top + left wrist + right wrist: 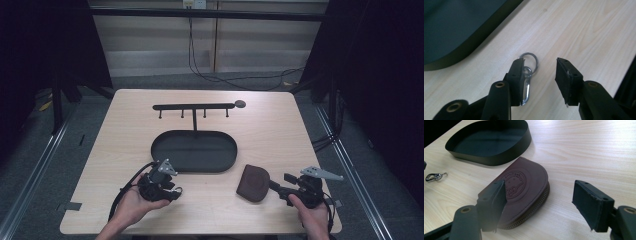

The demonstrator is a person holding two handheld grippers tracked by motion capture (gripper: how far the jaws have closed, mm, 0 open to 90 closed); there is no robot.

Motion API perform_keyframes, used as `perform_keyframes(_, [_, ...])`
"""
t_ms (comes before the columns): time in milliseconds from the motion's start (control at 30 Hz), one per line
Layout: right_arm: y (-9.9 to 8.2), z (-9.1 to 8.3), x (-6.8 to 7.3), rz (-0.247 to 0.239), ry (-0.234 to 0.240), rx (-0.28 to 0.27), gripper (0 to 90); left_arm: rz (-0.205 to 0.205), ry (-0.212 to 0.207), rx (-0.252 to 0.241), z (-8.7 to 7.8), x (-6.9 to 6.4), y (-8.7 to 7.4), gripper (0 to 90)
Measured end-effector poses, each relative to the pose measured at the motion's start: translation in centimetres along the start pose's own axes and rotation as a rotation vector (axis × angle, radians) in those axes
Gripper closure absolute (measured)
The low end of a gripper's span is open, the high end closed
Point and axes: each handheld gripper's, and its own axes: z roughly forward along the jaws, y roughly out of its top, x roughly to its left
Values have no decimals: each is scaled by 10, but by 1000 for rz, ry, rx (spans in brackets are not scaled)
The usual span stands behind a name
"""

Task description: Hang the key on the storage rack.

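A small metal clasp with a key ring (530,70) lies flat on the wooden table, partly behind the left pad of my left gripper (539,75). That gripper's jaws stand apart and hold nothing. In the high view my left gripper (175,192) sits at the table's front left. A brown leather coin pouch (524,187) with an embossed round stamp lies ahead of my right gripper (540,203), whose left pad hangs over the pouch's near edge while the right pad stands clear of it. From above, the pouch (254,182) lies just left of my right gripper (280,183).
A black oval tray (195,150) sits mid-table, with a black hook rack (194,106) standing behind it. The tray's rim (489,160) is beyond the pouch, and the clasp (434,177) lies far left of it. The table's front edge is close to both hands.
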Motion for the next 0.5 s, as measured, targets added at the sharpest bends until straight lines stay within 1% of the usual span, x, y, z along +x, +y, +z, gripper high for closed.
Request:
perform_keyframes(33, [0,0,0,0,0,0,269,0,0,0,0,0,0,572])
perform_keyframes(67, [0,0,0,1,1,1,269,15,22,23,2,1,3,567])
perform_keyframes(100, [0,0,0,1,1,1,269,15,22,23,2,1,3,565])
perform_keyframes(133, [0,0,0,1,-1,2,268,14,11,31,4,2,5,565])
perform_keyframes(167, [0,0,0,-1,-1,5,268,19,13,44,7,3,8,547])
perform_keyframes(200, [0,0,0,-1,-2,5,268,15,7,62,9,4,10,545])
perform_keyframes(233, [0,0,0,1,-1,6,268,21,5,71,11,5,11,543])
perform_keyframes(267, [0,0,0,1,-1,6,268,24,13,74,12,5,12,544])
perform_keyframes(300, [0,0,0,1,-1,6,268,24,13,74,12,5,12,545])
perform_keyframes(333, [0,1,0,2,-1,9,267,24,-8,95,16,7,13,552])
perform_keyframes(367, [0,1,0,4,1,8,267,38,2,105,18,7,14,556])
perform_keyframes(400, [0,1,0,4,1,8,267,38,2,105,18,7,14,561])
perform_keyframes(433, [0,1,0,3,0,10,267,45,2,135,21,8,15,561])
perform_keyframes(500, [0,1,-1,0,2,14,266,46,-2,136,22,9,18,568])
